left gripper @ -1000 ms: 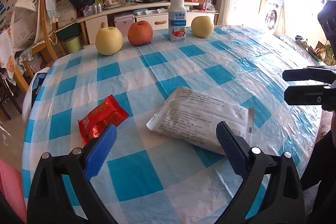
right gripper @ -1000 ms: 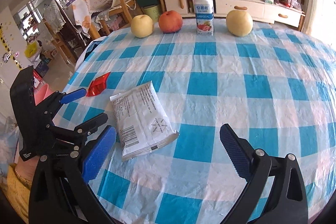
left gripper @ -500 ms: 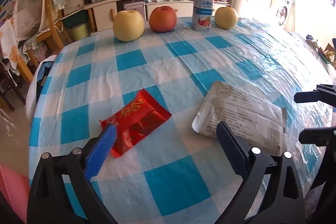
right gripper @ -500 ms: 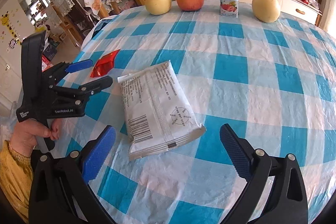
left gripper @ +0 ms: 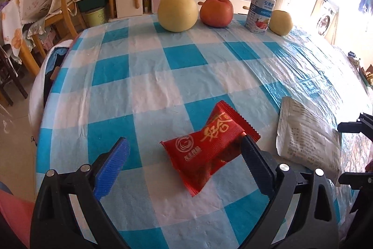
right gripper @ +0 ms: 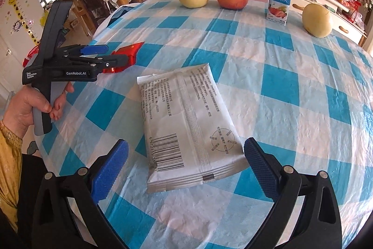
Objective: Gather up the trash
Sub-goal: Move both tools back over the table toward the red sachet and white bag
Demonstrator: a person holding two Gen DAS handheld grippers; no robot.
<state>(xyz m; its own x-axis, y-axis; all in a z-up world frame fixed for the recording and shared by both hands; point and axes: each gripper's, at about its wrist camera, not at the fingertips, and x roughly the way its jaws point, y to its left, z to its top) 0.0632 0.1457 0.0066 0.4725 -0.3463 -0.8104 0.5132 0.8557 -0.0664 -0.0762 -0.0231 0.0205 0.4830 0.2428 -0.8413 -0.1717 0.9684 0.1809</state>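
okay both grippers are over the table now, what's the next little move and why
Probably ease the left gripper a little further forward and close it on the red wrapper. It is open, and the wrapper lies flat on the checked tablecloth, partly between its fingers and nearer the right one. The right gripper is likewise open around the near end of the white packet, so that pickup can follow.

A flat white printed plastic pouch [right gripper: 186, 125] lies on the blue-and-white checked tablecloth [right gripper: 291, 90], its barcode end between the right gripper's [right gripper: 186, 166] spread blue pads. To its left, the hand-held left gripper [right gripper: 112, 55] hovers wide apart at a red foil wrapper [right gripper: 127, 53].
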